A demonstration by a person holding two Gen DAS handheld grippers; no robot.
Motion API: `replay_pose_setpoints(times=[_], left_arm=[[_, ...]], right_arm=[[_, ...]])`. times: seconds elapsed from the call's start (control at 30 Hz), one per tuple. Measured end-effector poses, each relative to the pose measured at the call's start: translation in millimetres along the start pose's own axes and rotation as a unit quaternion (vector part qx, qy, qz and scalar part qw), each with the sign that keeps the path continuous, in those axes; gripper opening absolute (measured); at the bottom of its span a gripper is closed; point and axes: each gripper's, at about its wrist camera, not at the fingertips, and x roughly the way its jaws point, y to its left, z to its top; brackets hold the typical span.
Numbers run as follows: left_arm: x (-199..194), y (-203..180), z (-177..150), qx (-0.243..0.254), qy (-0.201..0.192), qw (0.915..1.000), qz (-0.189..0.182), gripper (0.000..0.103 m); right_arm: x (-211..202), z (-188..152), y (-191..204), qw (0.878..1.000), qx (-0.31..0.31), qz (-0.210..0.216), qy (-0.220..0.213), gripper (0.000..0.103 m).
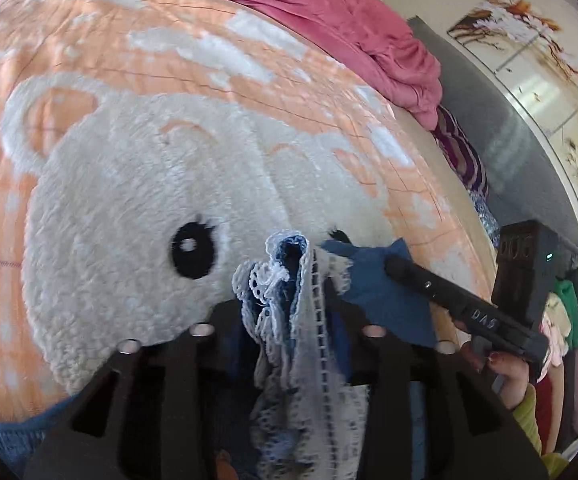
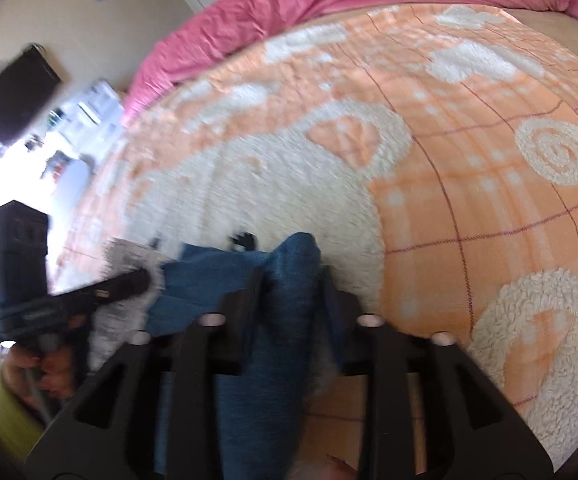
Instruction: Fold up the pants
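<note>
Pants (image 1: pixel 385 288), blue denim with white lace trim (image 1: pixel 277 288), are lying bunched at the near edge of a bed, and their lower part is running out of view beneath both cameras. In the left wrist view, the left gripper (image 1: pixel 289 300) is pinching a gathered wad of lace and denim between its 2 narrowly parted fingers. In the right wrist view, which is blurring, the right gripper (image 2: pixel 291 280) is clamping a raised fold of plain denim in the same way. Each tool is appearing at the edge of the other's view, with a hand (image 1: pixel 505 372) partly cut off. Beyond, an orange and white fleece blanket (image 2: pixel 469 140) is covering the bed, with a pink duvet (image 2: pixel 289 4) heaped farthest away.
</note>
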Motion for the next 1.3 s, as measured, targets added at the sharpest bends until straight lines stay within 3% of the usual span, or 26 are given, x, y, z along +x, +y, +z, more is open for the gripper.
replay_pose_setpoints(times=[0.03, 0.07, 0.1, 0.17, 0.33, 0.47, 0.67, 0.93, 1.3], left_arm=[[-3.1, 2.5, 0.7, -0.007, -0.002, 1.0000, -0.006, 0.041], [-8.0, 3.6, 1.5, -0.012, -0.007, 0.9999, -0.004, 0.050], [-14.9, 4.1, 1.6, -0.013, -0.013, 0.9998, 0.002, 0.056], [-30.4, 3.2, 0.5, -0.015, -0.031, 0.9994, -0.005, 0.067], [-70.9, 1.4, -21.2, -0.013, -0.054, 0.9984, 0.010, 0.068], [-89.8, -3.1, -46.9, -0.007, -0.049, 0.9987, 0.013, 0.069], [-114.1, -9.2, -85.9, -0.021, -0.044, 0.9986, -0.019, 0.074], [-118.7, -20.6, -118.5, -0.018, -0.024, 0.9995, 0.004, 0.074], [-103.8, -25.1, -140.5, -0.042, 0.009, 0.9990, 0.013, 0.074]], right_arm=[[-0.4, -1.6, -1.4, 1.000, 0.002, 0.002, -0.003, 0.032], [-3.1, -2.2, -2.0, 1.000, 0.004, 0.002, -0.005, 0.036], [-8.5, -2.4, -2.7, 1.000, 0.006, -0.003, -0.012, 0.046], [-22.1, -4.8, -4.4, 0.999, 0.005, -0.015, -0.030, 0.055], [-62.2, -23.1, -3.8, 0.998, 0.004, -0.008, -0.058, 0.071], [-84.1, -47.5, 3.8, 0.998, 0.002, -0.006, -0.061, 0.072], [-103.2, -80.4, 30.8, 0.998, -0.035, -0.017, -0.047, 0.075], [-101.7, -113.6, 48.2, 0.998, -0.058, -0.020, -0.011, 0.075], [-99.8, -126.2, 52.3, 0.997, -0.064, -0.039, 0.002, 0.076]])
